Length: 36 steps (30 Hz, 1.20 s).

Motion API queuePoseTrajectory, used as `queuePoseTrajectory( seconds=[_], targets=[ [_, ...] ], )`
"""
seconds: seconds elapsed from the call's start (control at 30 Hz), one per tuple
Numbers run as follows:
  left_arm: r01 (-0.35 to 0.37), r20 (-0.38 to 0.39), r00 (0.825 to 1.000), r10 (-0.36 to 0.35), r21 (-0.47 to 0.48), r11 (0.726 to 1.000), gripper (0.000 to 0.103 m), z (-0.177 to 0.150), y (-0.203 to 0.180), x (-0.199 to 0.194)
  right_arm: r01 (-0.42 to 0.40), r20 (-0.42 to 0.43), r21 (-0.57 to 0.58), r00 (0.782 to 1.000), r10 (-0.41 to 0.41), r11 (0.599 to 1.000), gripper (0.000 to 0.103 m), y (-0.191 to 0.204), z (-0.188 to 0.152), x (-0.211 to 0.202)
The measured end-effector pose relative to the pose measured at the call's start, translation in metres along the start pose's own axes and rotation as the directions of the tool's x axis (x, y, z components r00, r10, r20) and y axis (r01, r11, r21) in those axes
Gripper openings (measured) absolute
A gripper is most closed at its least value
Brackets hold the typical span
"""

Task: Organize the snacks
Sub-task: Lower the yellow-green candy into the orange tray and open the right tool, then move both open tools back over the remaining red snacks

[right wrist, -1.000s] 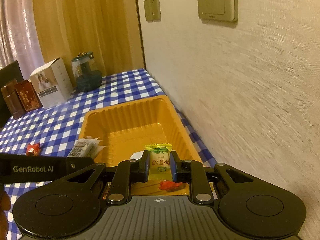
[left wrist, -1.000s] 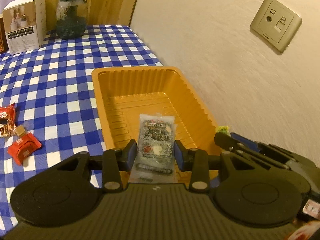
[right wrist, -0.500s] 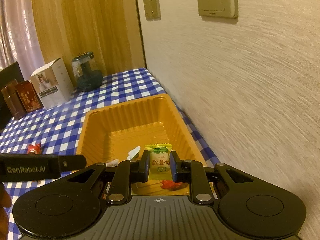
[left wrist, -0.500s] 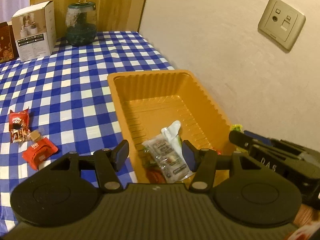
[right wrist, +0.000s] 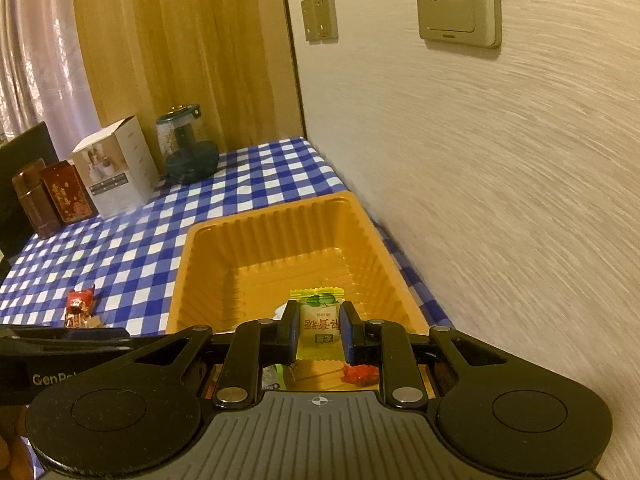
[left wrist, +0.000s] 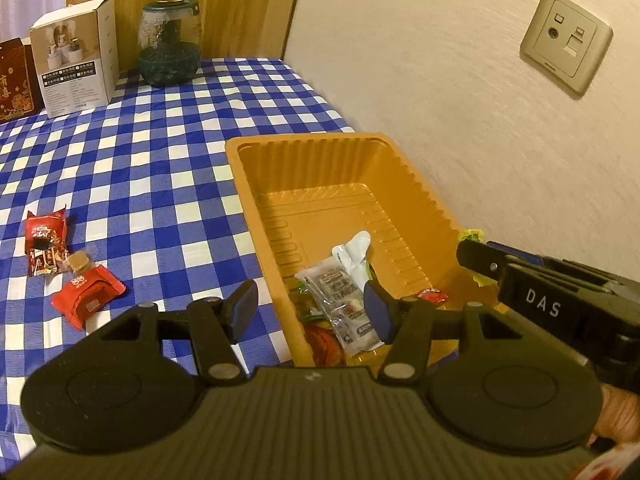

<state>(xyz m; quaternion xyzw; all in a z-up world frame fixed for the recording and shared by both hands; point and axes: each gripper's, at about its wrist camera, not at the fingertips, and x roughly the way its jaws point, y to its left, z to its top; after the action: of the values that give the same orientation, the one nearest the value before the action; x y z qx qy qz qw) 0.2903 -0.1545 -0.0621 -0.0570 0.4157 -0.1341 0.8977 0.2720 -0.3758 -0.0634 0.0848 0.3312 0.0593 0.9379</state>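
Right hand-held gripper (right wrist: 319,330) half hides its clamped yellow candy (right wrist: 319,322).

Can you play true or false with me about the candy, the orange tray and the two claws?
1. The right claw is squeezing a yellow candy. True.
2. The orange tray has nothing in it. False: a clear snack packet and other snacks lie inside.
3. The left claw is open and holds nothing. True.
4. Red snacks still lie on the checked tablecloth. True.
5. The glass jar stands inside the tray. False: it stands on the tablecloth, far behind.
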Motion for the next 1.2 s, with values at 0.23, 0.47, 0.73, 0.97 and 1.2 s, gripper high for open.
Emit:
queuePoseTrajectory(
  seconds=[0.23,0.47,0.73,0.97,1.2],
  targets=[
    [-0.005,0.001,1.000,0.005,-0.009,1.000,0.055,-0.001,0.005,0.001,-0.008,-0.001,0.018,1.000,0.008,1.000,0.022,0.001,0.002,0.007],
    [-0.025,-0.005,1.000,0.025,0.004,1.000,0.055,-0.007,0.010,-0.001,-0.018,0.003,0.055,1.000,0.018,0.998,0.025,-0.005,0.003,0.011],
    [-0.036,0.005,0.999,0.036,-0.002,0.999,0.056,-0.020,0.018,-0.018,0.013,0.003,0.118,1.000,-0.013,0.993,0.053,-0.021,-0.008,-0.011],
    [-0.050,0.027,0.998,0.050,-0.007,0.999,0.058,-0.034,0.026,-0.047,0.016,-0.019,0.157,1.000,-0.013,0.987,0.053,-0.016,-0.026,-0.043],
    [-0.071,0.050,0.996,0.071,0.004,0.997,0.059,-0.057,0.033,-0.084,-0.016,-0.017,0.165,1.000,0.019,0.986,0.053,0.008,-0.042,-0.075]
  ],
)
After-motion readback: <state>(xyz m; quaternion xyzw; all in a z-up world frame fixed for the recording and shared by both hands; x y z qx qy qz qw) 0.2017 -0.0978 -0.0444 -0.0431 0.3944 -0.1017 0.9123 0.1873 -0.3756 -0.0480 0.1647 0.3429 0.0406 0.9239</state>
